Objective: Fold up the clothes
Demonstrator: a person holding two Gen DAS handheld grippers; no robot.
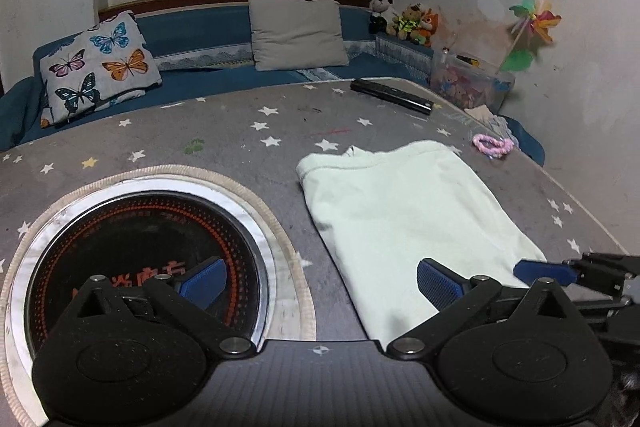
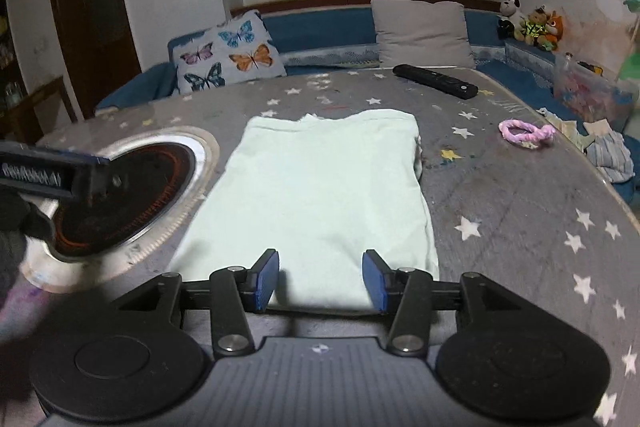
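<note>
Left gripper (image 1: 322, 283) was spread wide, holding nothing, over the garment's (image 1: 404, 223) 9 o'clock edge; right gripper (image 2: 320, 281) gaped empty at its 6 o'clock hem; garment lay folded on the table (image 2: 500, 195).

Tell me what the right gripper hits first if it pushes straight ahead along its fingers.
The right gripper, open, points at the near edge of the pale green folded garment, which lies flat on the star-patterned table. It would probably meet that hem first, though its height above the cloth is unclear.
</note>
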